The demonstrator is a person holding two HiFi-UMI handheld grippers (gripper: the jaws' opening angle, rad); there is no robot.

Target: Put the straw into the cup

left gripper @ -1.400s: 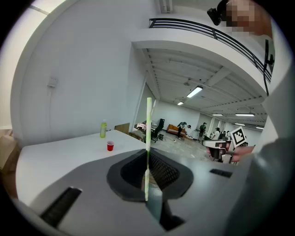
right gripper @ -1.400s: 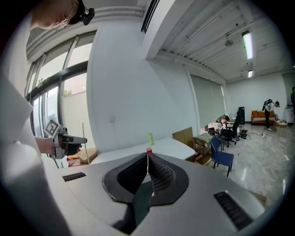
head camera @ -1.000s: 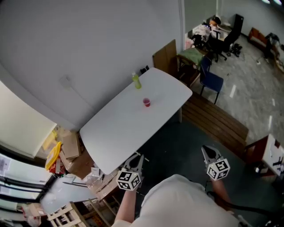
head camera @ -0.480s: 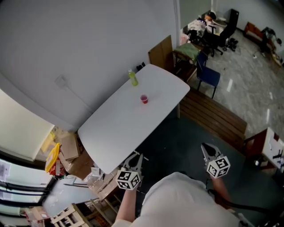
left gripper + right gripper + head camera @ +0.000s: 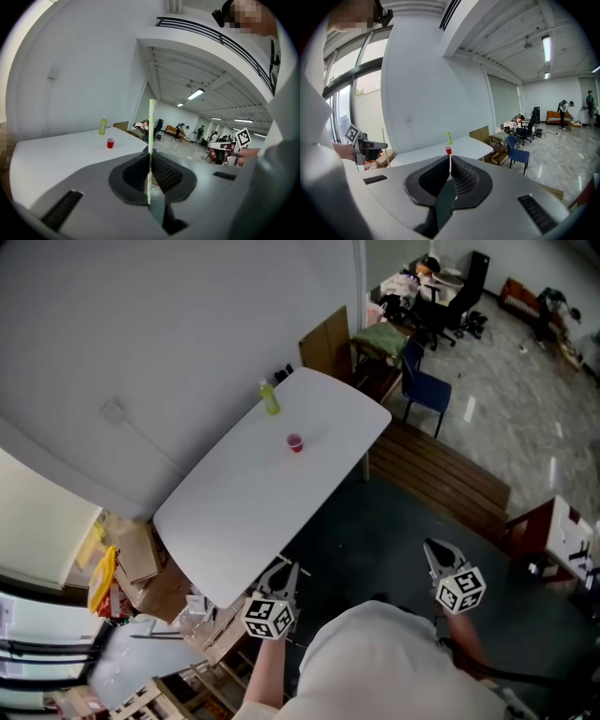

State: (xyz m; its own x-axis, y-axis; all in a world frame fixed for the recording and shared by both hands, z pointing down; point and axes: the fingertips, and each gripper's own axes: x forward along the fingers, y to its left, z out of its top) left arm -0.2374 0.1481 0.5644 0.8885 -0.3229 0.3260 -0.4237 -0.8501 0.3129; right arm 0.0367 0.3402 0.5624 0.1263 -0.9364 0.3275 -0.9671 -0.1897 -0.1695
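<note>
Overhead, the cup (image 5: 294, 442) stood on the table (image 5: 234, 493) near a bottle (image 5: 270, 399), well apart from the left gripper (image 5: 281, 570) and the right gripper (image 5: 433, 549). From the left gripper view, its jaws were clamped on an upright straw (image 5: 151, 136). From the right gripper view, its jaws were pressed together with nothing between them.

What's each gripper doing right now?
Left gripper: closed on the straw, held upright.
Right gripper: closed, nothing between its jaws.

We see a red cup (image 5: 294, 442), a yellow-green bottle (image 5: 270, 399), a white table (image 5: 234, 512), a blue chair (image 5: 424, 388) and a green-and-white straw (image 5: 151, 136).
</note>
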